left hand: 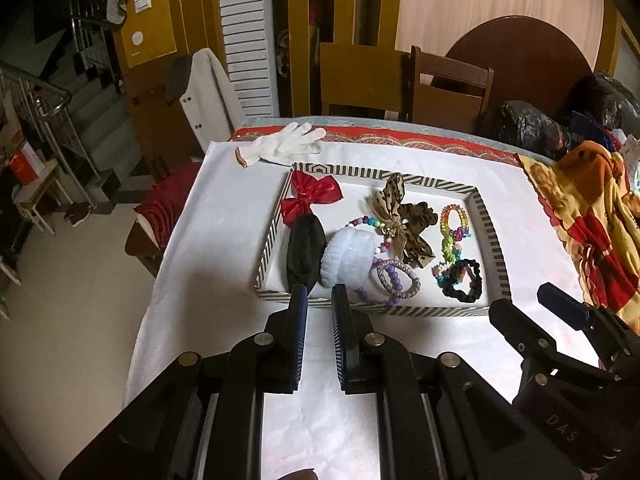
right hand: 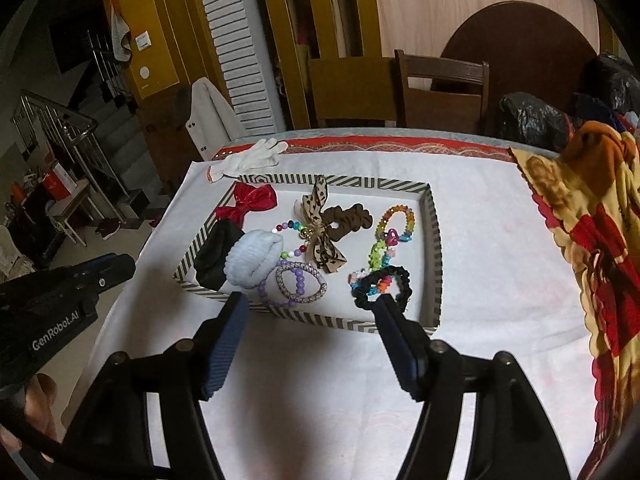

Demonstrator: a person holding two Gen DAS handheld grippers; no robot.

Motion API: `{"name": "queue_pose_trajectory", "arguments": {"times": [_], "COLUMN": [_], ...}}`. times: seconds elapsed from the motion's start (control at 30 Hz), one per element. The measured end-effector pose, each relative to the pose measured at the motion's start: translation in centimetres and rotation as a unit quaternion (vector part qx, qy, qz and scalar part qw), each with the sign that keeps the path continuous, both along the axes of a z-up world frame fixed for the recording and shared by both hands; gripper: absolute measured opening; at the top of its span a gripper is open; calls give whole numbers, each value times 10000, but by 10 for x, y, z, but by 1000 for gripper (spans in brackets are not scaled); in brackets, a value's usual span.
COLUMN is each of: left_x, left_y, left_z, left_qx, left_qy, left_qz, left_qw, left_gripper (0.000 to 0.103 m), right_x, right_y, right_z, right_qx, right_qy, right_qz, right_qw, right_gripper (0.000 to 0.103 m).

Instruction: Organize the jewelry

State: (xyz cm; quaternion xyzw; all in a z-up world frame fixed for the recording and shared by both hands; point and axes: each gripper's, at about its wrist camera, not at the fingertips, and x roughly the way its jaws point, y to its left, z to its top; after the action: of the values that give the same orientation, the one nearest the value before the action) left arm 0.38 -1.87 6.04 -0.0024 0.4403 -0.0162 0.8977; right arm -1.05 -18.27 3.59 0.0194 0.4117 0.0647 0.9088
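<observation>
A striped-rim tray [left hand: 486, 216] [right hand: 434, 240] sits on the white tablecloth. It holds a red bow [left hand: 310, 196] [right hand: 250, 202], a black pouch [left hand: 306, 254] [right hand: 214, 256], a pale blue fluffy band [left hand: 346, 258] [right hand: 254, 258], a leopard bow [left hand: 404, 220] [right hand: 320, 224], a purple bead bracelet [left hand: 398, 280] [right hand: 300, 284], rainbow bracelets [left hand: 454, 224] [right hand: 396, 224] and a black scrunchie [left hand: 466, 282] [right hand: 380, 286]. My left gripper [left hand: 319, 292] hovers near the tray's front edge, jaws narrowly apart and empty. My right gripper [right hand: 308, 302] is open and empty before the tray.
A white glove [left hand: 286, 142] [right hand: 250, 158] lies beyond the tray. A patterned orange blanket [left hand: 584, 208] [right hand: 592, 232] covers the table's right side. Wooden chairs [left hand: 450, 88] and black bags [left hand: 532, 126] stand behind. The table's left edge drops to the floor.
</observation>
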Motion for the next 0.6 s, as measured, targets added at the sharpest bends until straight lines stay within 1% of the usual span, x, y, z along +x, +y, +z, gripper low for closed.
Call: {"name": "queue_pose_trajectory", "arguments": {"times": [0.17, 0.3, 0.37, 0.6], "left_x": [1, 4, 5, 12], "left_y": [-4, -7, -7, -6], "left_z": [4, 6, 7, 4], "left_qx": [-23, 92, 91, 24], "left_qy": [-72, -123, -169, -85], "left_qz": [-78, -76, -77, -98], "left_qw": [9999, 9999, 9998, 9999], "left_gripper": [4, 4, 4, 4], "right_x": [1, 3, 5, 9], "right_y": [0, -2, -3, -6], "right_z": [4, 6, 6, 5], "right_qx": [-24, -11, -9, 53], "right_qy": [-34, -46, -53, -23], "right_qz": [-48, -88, -117, -172], "right_qw": [10000, 10000, 9999, 9998], "right_gripper": [70, 70, 70, 70]}}
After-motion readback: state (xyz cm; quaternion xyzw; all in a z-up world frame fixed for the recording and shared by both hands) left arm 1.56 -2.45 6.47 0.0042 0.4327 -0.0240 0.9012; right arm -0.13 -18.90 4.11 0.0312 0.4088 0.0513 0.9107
